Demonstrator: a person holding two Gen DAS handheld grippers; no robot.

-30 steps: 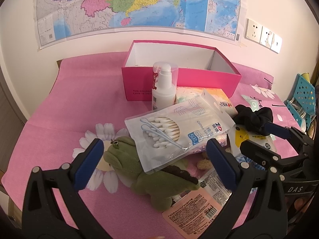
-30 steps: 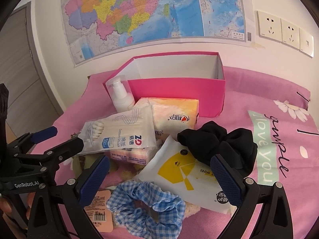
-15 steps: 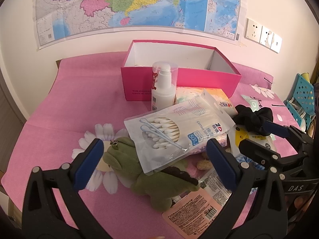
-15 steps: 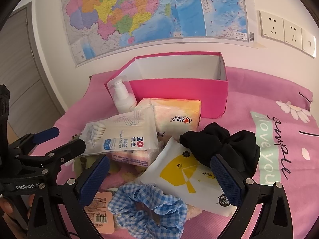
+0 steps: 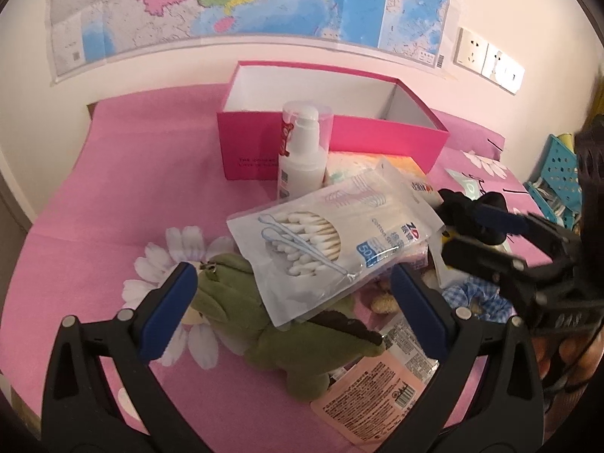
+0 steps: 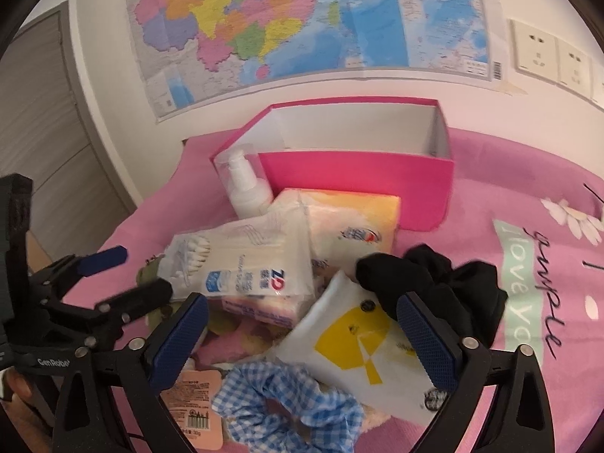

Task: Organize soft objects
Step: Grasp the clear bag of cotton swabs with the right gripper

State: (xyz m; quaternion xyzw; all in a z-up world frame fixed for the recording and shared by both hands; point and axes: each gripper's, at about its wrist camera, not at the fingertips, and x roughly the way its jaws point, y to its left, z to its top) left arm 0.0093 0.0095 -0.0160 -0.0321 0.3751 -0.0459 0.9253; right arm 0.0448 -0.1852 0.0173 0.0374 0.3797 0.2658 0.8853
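One open pink cardboard box (image 6: 358,188) stood at the back of the pink flowery cloth (image 5: 124,204). In front of the box stood one white pump bottle (image 5: 302,151). One green plush toy (image 5: 264,324) lay further forward, partly under one clear bag of cotton swabs (image 5: 332,241). Two scrunchies lay near the box's front: one black scrunchie (image 6: 434,283) and one blue checked scrunchie (image 6: 283,396). The left gripper (image 5: 294,309) was wide apart over the toy. The right gripper (image 6: 302,339) had just been closing a little, its jaws apart and pinching nothing.
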